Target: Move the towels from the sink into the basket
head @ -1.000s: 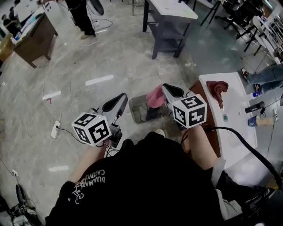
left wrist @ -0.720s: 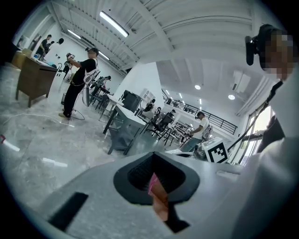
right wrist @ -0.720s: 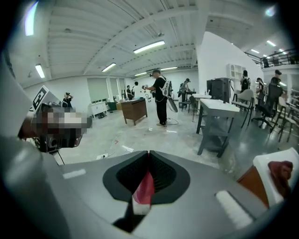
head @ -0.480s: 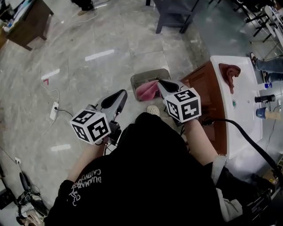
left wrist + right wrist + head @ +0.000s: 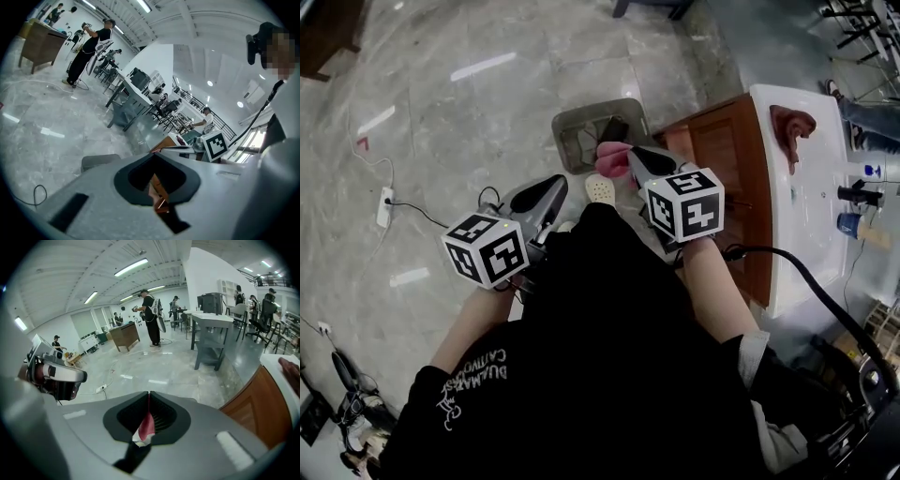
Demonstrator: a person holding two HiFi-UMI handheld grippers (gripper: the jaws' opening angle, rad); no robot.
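A grey marble floor (image 5: 478,112) spreads below, with a white sink (image 5: 811,216) on a wooden cabinet (image 5: 722,159) at the right. A grey basket (image 5: 567,122) stands on the floor just beside the cabinet. The left gripper (image 5: 548,187) has its jaws together, holding nothing. The right gripper (image 5: 630,157) is clamped on a pink towel (image 5: 611,159) over the basket's near rim. A dark red towel (image 5: 789,127) lies on the sink.

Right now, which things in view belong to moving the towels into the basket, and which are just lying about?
Part of the job:
- pink towel, pinched in the right gripper's shut jaws
- dark red towel on the sink
- grey basket on the floor

Just lying about:
- power strip on the floor
- blue cup on the sink
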